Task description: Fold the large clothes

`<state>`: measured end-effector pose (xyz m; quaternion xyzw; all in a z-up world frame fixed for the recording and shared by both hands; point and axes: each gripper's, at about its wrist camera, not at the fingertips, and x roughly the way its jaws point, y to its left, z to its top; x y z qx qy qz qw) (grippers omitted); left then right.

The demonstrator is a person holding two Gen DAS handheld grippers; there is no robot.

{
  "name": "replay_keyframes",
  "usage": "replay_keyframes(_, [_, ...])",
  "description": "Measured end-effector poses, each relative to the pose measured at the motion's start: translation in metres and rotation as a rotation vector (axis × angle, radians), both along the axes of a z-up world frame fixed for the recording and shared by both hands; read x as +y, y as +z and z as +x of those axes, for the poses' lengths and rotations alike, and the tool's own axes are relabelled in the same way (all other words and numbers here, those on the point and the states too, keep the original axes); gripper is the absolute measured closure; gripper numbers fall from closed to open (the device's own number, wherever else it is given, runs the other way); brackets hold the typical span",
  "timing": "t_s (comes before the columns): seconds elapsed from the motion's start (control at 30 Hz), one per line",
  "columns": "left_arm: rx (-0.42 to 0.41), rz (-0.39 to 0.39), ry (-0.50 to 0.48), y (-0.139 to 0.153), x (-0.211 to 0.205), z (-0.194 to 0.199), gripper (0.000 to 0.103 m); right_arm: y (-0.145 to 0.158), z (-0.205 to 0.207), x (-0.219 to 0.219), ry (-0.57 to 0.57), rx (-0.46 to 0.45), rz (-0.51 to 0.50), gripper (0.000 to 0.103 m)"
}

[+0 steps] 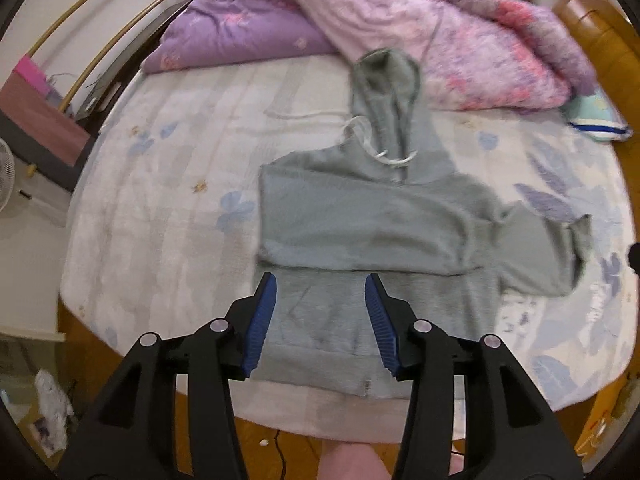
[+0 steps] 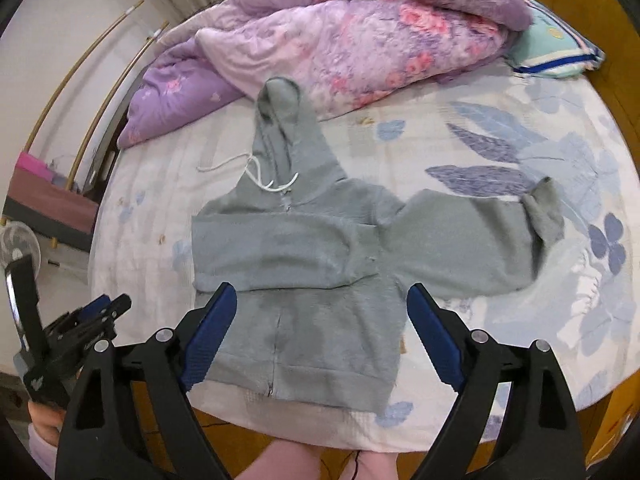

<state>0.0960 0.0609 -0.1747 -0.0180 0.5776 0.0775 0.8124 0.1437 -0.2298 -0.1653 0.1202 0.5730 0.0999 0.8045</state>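
Right wrist view: grey zip-front fleece hoodie (image 2: pixel 304 272) lies flat on the floral white bedsheet (image 2: pixel 500 152), 1 sleeve folded, 1 not.

Both tools hang above the bed's near edge. The right gripper (image 2: pixel 322 304) stands wide and empty; the left gripper (image 1: pixel 320 292) is partly open, also empty. 1 sleeve already lies across the chest; the other sleeve (image 2: pixel 472 240) stretches out toward 3 o'clock, its cuff curled. The hood (image 2: pixel 280 120) points to 12 o'clock, touching the crumpled pink and purple floral quilt (image 2: pixel 360 28). Risks, as I judge them: a pinch through 2 layers would drag the folded sleeve loose, and the white drawstring (image 2: pixel 256 176) could snag.
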Motion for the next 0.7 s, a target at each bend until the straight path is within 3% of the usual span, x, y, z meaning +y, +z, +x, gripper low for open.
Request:
replay_keyframes(0.23, [-0.069,-0.075,-0.153,0.033,-0.026,-0.020,0.056,0.034,-0.051,-0.037,-0.220,-0.063,-0.018,0.018])
replay_keyframes(0.4, [-0.105,-0.085,-0.301,0.052,-0.037,-0.037,0.052,0.057,-0.096,-0.069,-0.372,-0.146,-0.056,0.017])
replay_keyframes(0.7, [-0.096,-0.109,-0.525,0.060,-0.084,-0.054,0.051,0.104,-0.152,-0.152,-0.604,-0.221,-0.156,0.017])
